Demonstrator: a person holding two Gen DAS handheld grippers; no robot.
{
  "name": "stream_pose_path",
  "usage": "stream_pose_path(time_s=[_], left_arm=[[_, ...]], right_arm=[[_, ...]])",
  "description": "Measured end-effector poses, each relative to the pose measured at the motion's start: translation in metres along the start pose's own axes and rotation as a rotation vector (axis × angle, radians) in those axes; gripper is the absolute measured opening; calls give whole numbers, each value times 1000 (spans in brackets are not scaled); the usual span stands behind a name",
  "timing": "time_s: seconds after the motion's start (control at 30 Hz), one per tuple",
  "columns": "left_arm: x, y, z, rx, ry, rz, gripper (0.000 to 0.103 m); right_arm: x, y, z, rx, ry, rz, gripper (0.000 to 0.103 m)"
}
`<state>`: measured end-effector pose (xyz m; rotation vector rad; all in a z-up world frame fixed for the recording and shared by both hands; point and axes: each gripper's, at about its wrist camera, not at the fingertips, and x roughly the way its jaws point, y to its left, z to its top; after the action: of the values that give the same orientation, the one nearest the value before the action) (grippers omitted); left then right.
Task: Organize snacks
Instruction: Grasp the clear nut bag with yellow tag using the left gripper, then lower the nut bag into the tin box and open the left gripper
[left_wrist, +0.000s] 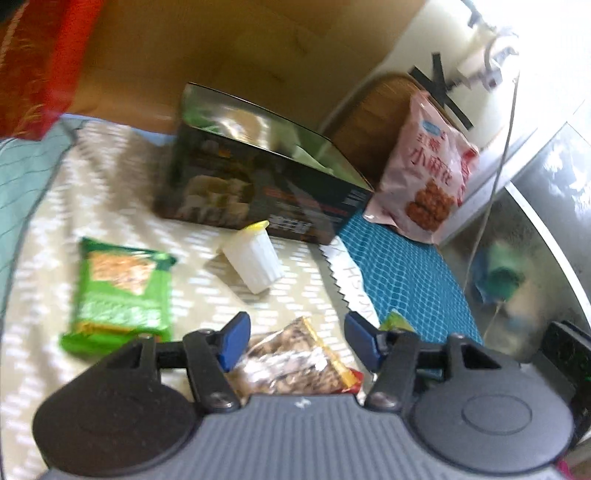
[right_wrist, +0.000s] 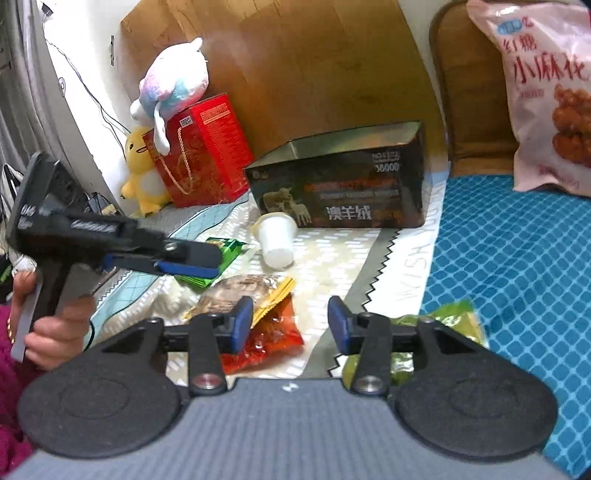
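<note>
Pickup stage judged: left tool and right tool both spread, nothing gripped; clear nut packet is straddled, closing then transfer to dark box called for

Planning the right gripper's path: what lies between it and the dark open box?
In the right wrist view, between the right gripper and the dark open box: the brown-and-yellow snack packet, then the tipped white cup, on patterned cloth.

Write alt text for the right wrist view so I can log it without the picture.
The open right gripper hovers over a red snack packet and a clear-and-yellow packet on a patterned bedspread. Beyond lie a tipped white cup and an open dark box; the left gripper reaches in from the left.
</note>
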<state>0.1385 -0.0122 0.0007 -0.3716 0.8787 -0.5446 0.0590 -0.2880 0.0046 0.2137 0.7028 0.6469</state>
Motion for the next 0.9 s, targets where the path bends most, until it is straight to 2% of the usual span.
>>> stream_pose_path(time_s=[0.13, 0.23, 0.27, 0.33, 0.37, 0.4, 0.43, 0.53, 0.67, 0.8, 0.9], left_arm=[[-25, 14, -10, -35, -26, 14, 57], [-32, 20, -19, -41, -12, 40, 57], [-32, 22, -20, -41, -1, 46, 57], [-25, 25, -24, -53, 29, 55, 57], [-20, 27, -26, -57, 46, 47, 57], [-18, 25, -28, -44, 29, 45, 56], [-15, 23, -28, -27, 30, 49, 49], [-15, 18, -23, -28, 35, 34, 44], [-27, -3, -13, 44, 4, -2, 44], [-26, -25, 20, 126, -53, -6, 44], [-15, -37, 54, 183, -110, 20, 44]], right_arm=[[14, 18, 6, -92, 21, 21, 58], [31, 36, 8, -217, 54, 7, 66], [41, 41, 8, -253, 70, -6, 66], [61, 41, 7, -267, 119, -8, 55], [66, 44, 6, -273, 103, -16, 50], [67, 49, 6, -306, 93, -37, 38], [64, 52, 5, -331, 82, -56, 33], [45, 53, 8, -334, 22, -67, 32], [30, 53, 26, -339, -81, -116, 32], [35, 37, 61, -329, -156, -161, 32], [53, 20, 91, -308, -183, -192, 32]])
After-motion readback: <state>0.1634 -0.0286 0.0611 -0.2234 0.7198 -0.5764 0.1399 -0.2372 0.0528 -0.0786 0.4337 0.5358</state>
